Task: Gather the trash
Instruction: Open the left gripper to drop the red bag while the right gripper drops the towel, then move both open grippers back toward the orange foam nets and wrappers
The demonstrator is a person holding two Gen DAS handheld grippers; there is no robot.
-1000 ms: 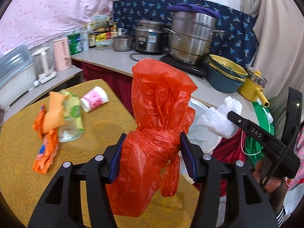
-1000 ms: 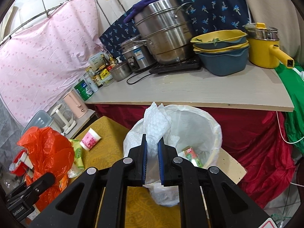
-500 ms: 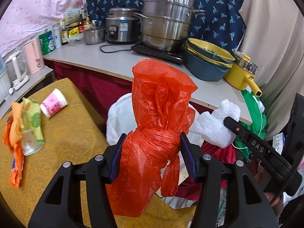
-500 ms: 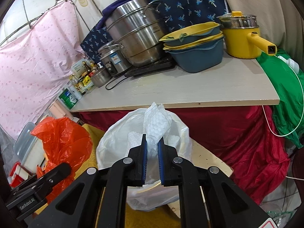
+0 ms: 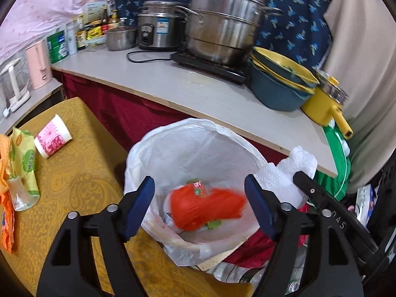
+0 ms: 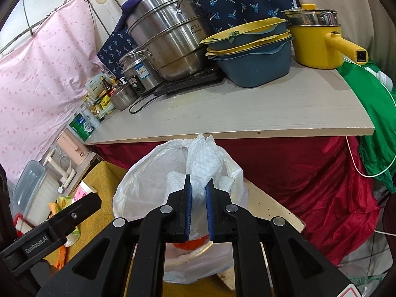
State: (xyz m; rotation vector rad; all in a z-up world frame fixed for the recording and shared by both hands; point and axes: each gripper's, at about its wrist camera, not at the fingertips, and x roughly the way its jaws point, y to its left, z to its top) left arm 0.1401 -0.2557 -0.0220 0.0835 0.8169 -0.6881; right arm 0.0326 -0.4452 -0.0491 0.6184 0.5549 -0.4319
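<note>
My left gripper (image 5: pixel 200 193) is open and empty above the white-lined trash bin (image 5: pixel 153 153). The red plastic bag (image 5: pixel 208 206) lies blurred inside the bin, on other litter. My right gripper (image 6: pixel 198 193) is shut on a crumpled white paper towel (image 6: pixel 204 163) and holds it over the bin's rim (image 6: pixel 128 193); the towel also shows in the left wrist view (image 5: pixel 287 173). On the yellow table (image 5: pixel 74 173) lie a pink paper cup (image 5: pixel 52 138), a green wrapper (image 5: pixel 24 158) and an orange wrapper (image 5: pixel 6 208).
A grey counter (image 5: pixel 198 86) with a red skirt runs behind the bin, carrying steel pots (image 5: pixel 222 27), stacked blue basins (image 5: pixel 279 84), a yellow pot (image 5: pixel 324 101) and bottles. A green cloth (image 6: pixel 371 123) hangs at the right.
My left gripper opened and let go of the red bag, which dropped into the bin. Both grippers moved closer over the bin. The right gripper still holds the towel.
</note>
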